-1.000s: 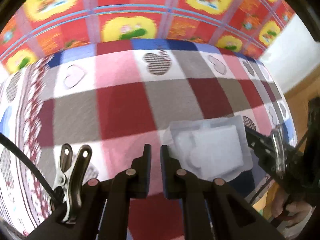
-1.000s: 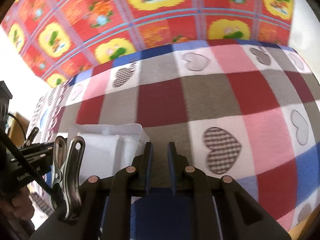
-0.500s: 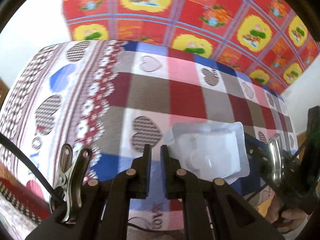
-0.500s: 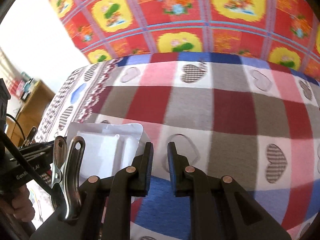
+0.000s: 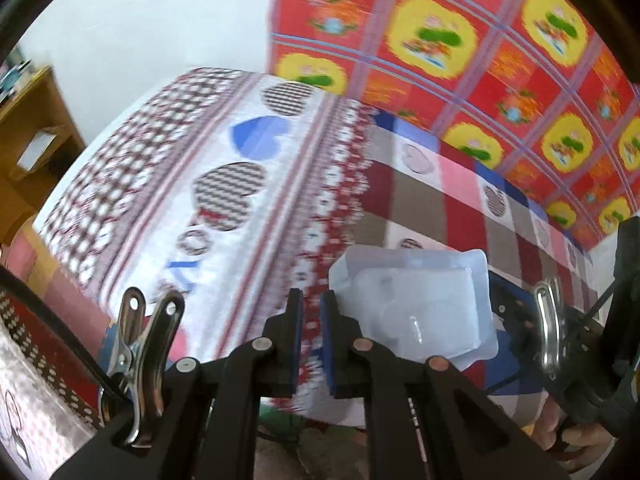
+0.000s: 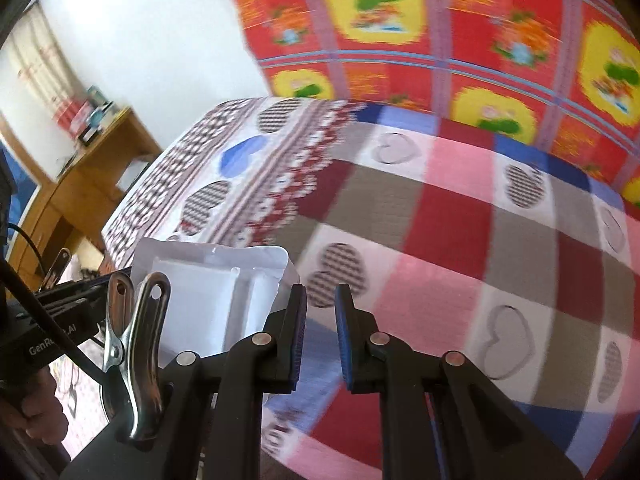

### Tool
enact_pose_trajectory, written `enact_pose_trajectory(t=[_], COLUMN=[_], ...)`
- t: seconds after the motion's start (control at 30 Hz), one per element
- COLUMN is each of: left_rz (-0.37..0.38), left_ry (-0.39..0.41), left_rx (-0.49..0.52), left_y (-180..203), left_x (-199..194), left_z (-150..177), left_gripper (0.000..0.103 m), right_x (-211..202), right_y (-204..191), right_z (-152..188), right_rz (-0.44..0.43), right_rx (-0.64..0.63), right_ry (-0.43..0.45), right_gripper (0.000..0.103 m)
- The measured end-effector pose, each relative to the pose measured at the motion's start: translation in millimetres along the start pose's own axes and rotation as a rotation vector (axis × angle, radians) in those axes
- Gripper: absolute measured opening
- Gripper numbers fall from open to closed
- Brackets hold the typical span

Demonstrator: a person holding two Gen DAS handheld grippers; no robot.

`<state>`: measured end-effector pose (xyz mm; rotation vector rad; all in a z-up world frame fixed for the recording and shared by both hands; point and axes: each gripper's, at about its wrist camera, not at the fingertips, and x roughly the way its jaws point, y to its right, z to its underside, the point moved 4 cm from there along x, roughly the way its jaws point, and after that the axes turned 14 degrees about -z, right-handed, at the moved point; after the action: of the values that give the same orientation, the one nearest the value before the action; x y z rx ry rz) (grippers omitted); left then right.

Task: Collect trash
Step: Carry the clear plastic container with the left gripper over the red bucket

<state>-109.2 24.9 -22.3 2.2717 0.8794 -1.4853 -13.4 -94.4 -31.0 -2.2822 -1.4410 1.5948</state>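
Both claws swung leftward; plastic tray [image 5: 416,304] between left claw [image 5: 312,316] and right claw [image 6: 320,308].

Left wrist view: left gripper [image 5: 311,312] at bottom centre, above the bed [image 5: 248,208]. Plastic tray [image 5: 416,300] immediately right of its right finger, touching it at the tip; whether the tray is gripped cannot be told. Right gripper [image 5: 516,300] further right, beyond the tray. Hanging cloth [image 5: 480,52] behind the bed. Wooden desk [image 5: 28,120] at far left, beside the bed.

Right wrist view: right gripper [image 6: 321,312] at bottom centre over the bed [image 6: 440,220]. Tray [image 6: 208,292] just left of its left finger. Left gripper [image 6: 80,288] at the left edge, beyond the tray. Desk [image 6: 92,176] left of the bed; cloth [image 6: 440,20] behind.
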Motion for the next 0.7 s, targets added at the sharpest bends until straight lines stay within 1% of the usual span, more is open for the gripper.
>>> enact_pose_trajectory(t=[0.23, 0.57, 0.7], left_rz=[-0.024, -0.056, -0.063], left_ry=[0.003, 0.012, 0.005], left_rx=[-0.073, -0.161, -0.196], left_y=[-67.1, -178.9, -224.0], left_x=[-3.3, -8.6, -7.3], left_z=[8.2, 18.4, 23.8], left_gripper=[0.007, 0.007, 0.007], right_x=[26.5, 75.5, 95.6], right_y=[-63.1, -163.3, -200.7], right_z=[-5.9, -3.5, -2.7], right_rz=[-0.02, -0.061, -0.072], right_rx=[-0.072, -0.14, -0.167], right_ry=[-0.016, -0.046, -0.053], right_gripper=[0.018, 0.018, 0.018])
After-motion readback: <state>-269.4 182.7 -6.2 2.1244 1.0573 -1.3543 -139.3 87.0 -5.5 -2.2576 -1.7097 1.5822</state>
